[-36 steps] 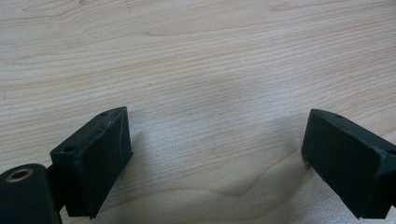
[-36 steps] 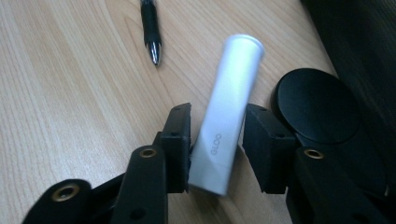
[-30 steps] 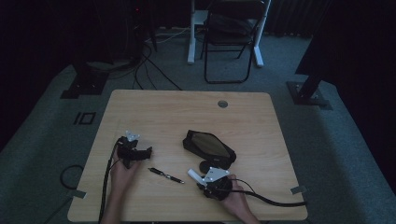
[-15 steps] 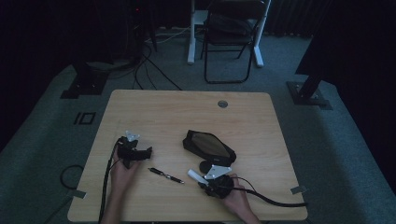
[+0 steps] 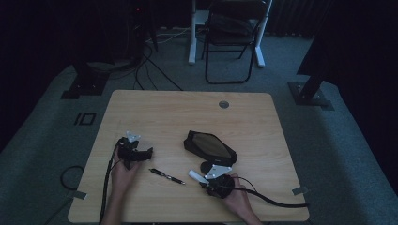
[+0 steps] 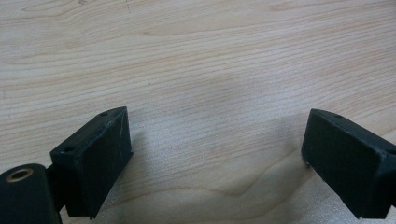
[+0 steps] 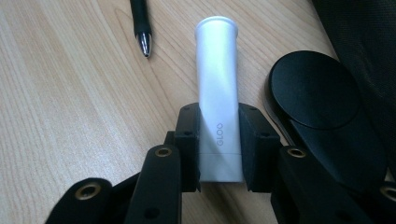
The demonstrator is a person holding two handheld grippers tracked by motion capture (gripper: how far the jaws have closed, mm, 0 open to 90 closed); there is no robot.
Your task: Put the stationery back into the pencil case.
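A white glue stick [image 7: 217,93] marked GLOO lies on the wooden table [image 5: 187,112], pointing away from my right gripper [image 7: 218,112]. That gripper's jaws have just been closing, and their pads now press on the stick's lower half from both sides. In the high view the right gripper [image 5: 206,180] sits near the table's front edge, with the glue stick [image 5: 195,176] poking out to its left. My left gripper [image 5: 145,153] rests at the left side of the table. Its jaws [image 6: 219,140] stand wide apart over bare wood.
A black pen [image 5: 166,176] lies between the two grippers, its tip [image 7: 141,25] close to the stick's far end. A black pouch [image 5: 210,146] lies behind the right gripper, with a round black disc [image 7: 308,88] beside it. A folding chair [image 5: 232,37] stands beyond the table.
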